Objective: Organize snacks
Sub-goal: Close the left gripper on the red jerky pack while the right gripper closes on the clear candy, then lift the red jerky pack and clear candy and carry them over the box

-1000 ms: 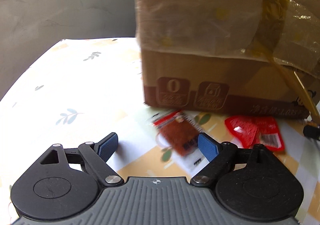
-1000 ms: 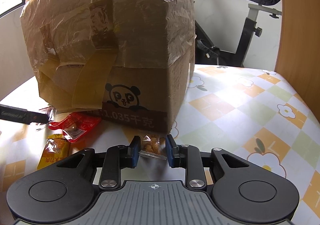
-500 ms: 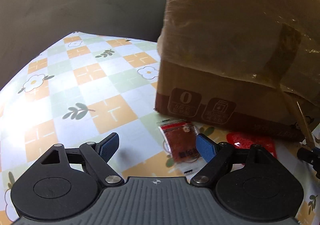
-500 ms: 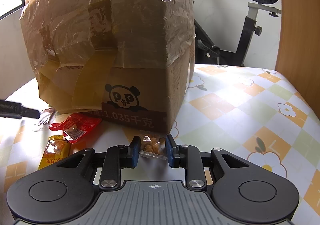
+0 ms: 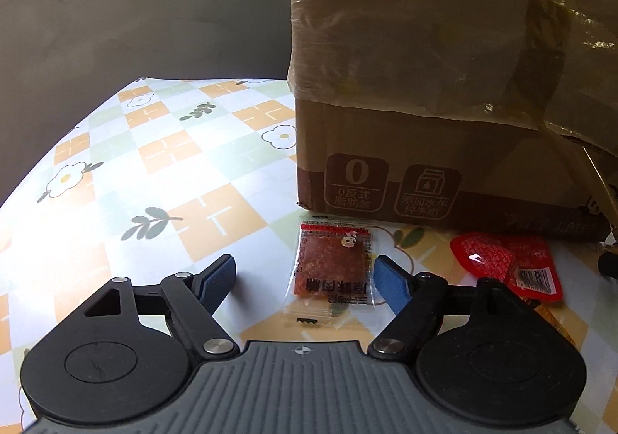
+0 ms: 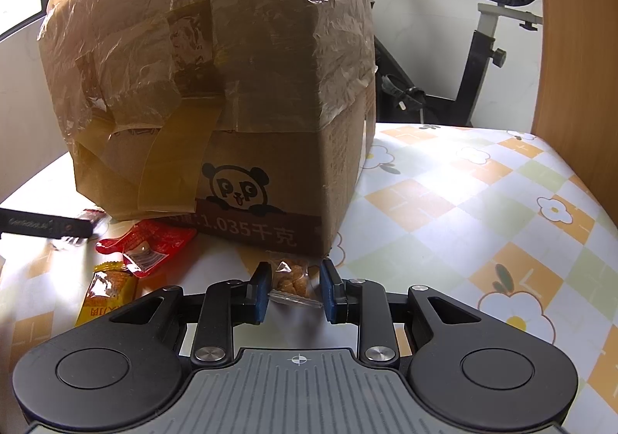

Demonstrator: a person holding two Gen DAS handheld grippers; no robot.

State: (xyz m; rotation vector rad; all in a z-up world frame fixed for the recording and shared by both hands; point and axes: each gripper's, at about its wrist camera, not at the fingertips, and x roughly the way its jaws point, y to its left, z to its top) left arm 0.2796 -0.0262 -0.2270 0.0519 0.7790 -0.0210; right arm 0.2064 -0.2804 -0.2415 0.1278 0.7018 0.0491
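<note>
Lying flat on the checked tablecloth (image 5: pixel 185 179), a clear packet of red-brown dried meat (image 5: pixel 331 267) sits between the blue pads of the left gripper (image 5: pixel 305 275). Jaws closing; packet nearer the right-hand pad, almost touching it, with a clear gap to the left-hand pad. Neither pad presses it yet. Packet's far edge lies just short of the taped cardboard box (image 5: pixel 444 86). A red snack pouch (image 5: pixel 506 260) lies right of this gripper, near the box base.

Right gripper (image 6: pixel 292 285): jaws drawn narrow around a small clear bag of golden-brown snack pieces (image 6: pixel 292 280). Both pads meet the bag's sides; it looks gripped, just in front of the box corner below the panda print. From this view the red pouch and an orange-yellow packet (image 6: pixel 106 296) lie to the left on the cloth, the pouch overlapping the packet's top edge. An exercise bike (image 6: pixel 486 28) stands beyond the table.
</note>
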